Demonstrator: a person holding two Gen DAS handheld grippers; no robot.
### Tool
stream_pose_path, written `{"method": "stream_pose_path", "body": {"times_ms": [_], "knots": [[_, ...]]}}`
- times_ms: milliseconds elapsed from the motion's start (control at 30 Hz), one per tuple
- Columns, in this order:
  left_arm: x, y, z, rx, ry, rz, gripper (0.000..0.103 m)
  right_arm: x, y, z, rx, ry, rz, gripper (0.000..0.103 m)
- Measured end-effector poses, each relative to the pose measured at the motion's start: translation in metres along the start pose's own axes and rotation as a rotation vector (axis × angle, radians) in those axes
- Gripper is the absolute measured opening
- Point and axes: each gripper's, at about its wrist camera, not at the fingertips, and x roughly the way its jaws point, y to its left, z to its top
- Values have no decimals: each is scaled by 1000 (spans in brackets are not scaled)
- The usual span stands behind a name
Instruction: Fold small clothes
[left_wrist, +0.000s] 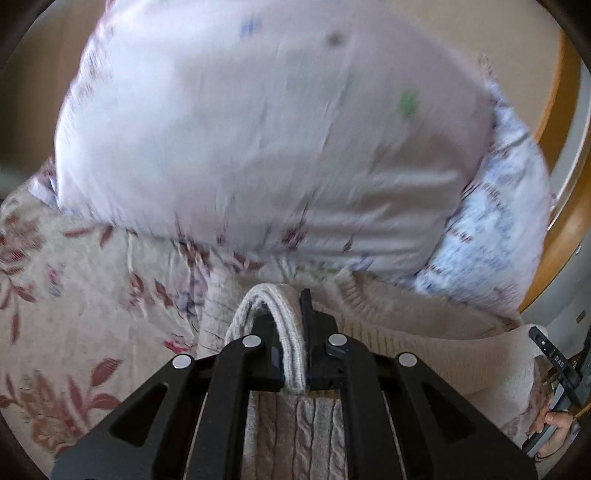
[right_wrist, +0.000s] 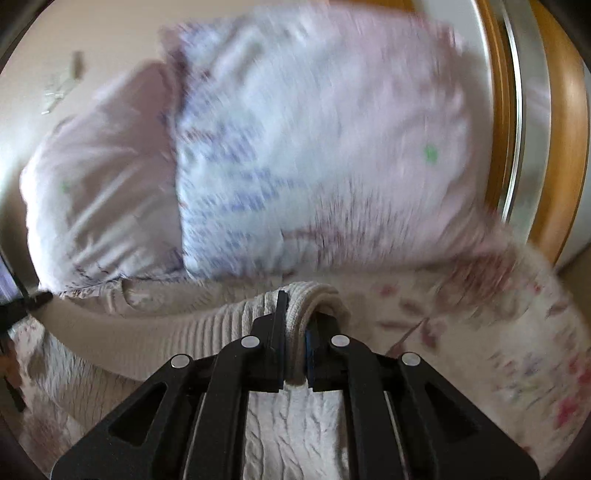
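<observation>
Right, both grippers had cloth in their teeth. Nearest the lens in the left wrist view, the left gripper (left_wrist: 295, 332) was pinching a ribbed edge of the cream cable-knit sweater (left_wrist: 295, 435), the fold looped up between its fingers and the knit running back under the tool. Same story on the other side: the right gripper (right_wrist: 295, 332) was pressed onto a rolled ribbed edge of the sweater (right_wrist: 288, 435), jaws nearly together with only the thickness of the wool between them.

Between the two tools the ribbed band (right_wrist: 177, 332) stretched sideways, so the sweater's long edge ran left to right across both views, and each gripper held one end of it. Neither looked nearer than the other; they seemed level. The right gripper and the hand holding it (left_wrist: 554, 424) showed at the near right edge of the left view, which confirmed the span.

Under the sweater lay the floral bedspread (left_wrist: 74, 295). Farther off, blurred by motion, sat a pale pink pillow (left_wrist: 258, 129) with a blue-patterned pillow (left_wrist: 498, 221) at its right, and beyond them the wooden headboard (left_wrist: 557, 147). My read: the fold would carry that held edge forward, away from the cameras, with both ends moving together.
</observation>
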Motion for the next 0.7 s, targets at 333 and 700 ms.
{"method": "stream_pose_path", "body": {"times_ms": [333, 700], "knots": [[46, 11, 4, -82, 108, -48, 14, 56, -27, 11, 265, 164, 76, 44], [-12, 30, 4, -110, 32, -95, 67, -8, -51, -8, 249, 76, 48, 50]]}}
